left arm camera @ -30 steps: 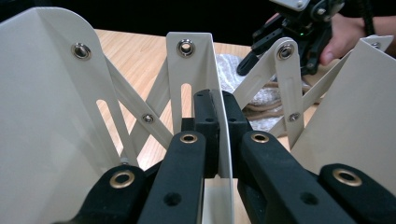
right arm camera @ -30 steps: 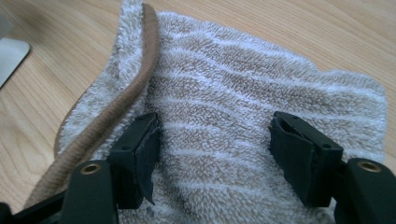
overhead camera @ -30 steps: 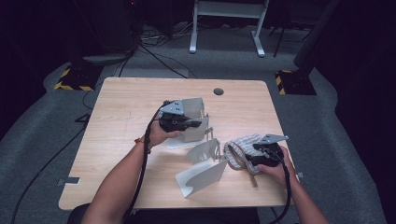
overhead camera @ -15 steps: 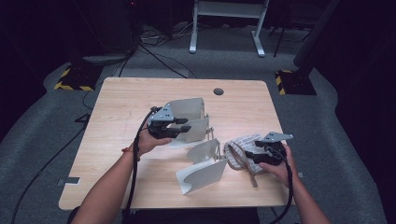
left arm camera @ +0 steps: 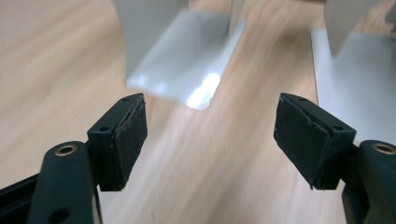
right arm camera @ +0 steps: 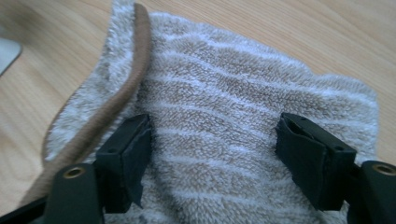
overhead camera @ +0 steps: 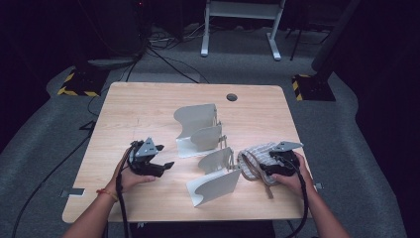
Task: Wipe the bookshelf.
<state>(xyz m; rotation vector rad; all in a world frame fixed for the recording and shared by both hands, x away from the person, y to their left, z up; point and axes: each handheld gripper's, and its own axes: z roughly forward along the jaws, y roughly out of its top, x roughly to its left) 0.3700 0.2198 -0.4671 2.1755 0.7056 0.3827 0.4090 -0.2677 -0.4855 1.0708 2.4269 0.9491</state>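
At the lower right of the high view, my right gripper hovers over the striped towel, jaws wide apart and clamping nothing; the towel lies flat, its brown-edged long side running toward the frame's bottom. At lower left, my left gripper points right at the table level, its jaws having just been opening, with bare wood between them. Between both hands stands the near metal bookend, tilted; the far metal bookend stands behind it at mid-frame.
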